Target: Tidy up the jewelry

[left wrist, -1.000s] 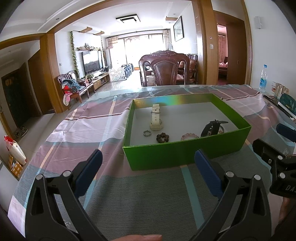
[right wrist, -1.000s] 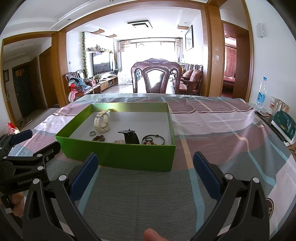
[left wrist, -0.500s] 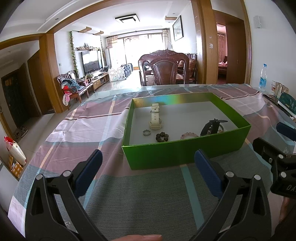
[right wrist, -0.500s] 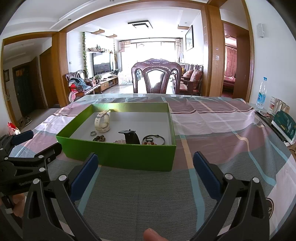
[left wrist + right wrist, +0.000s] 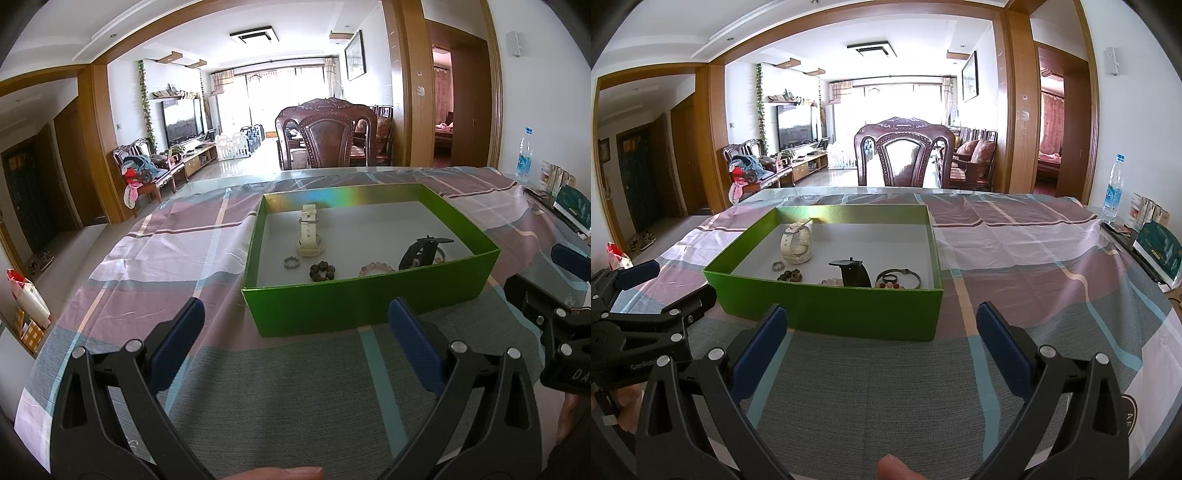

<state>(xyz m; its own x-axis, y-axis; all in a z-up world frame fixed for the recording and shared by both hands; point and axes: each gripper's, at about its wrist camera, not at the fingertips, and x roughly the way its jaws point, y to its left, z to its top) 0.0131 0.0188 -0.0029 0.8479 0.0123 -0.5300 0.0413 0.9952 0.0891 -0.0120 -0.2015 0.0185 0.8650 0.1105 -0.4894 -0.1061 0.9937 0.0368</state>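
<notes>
A green box [image 5: 369, 306] sits on the table [image 5: 258, 387], its long side running across the left wrist view. Inside, a white watch [image 5: 308, 232] lies with its strap pointing toward the far wall; a ring [image 5: 291, 263], a dark bead bracelet [image 5: 322, 270], a pink bead bracelet [image 5: 375, 268] and a black watch [image 5: 421, 253] lie along the near wall. The box is just ahead of both. The left hand-held gripper [image 5: 295, 343] and right hand-held gripper [image 5: 881, 343] gape wide, holding nothing.
</notes>
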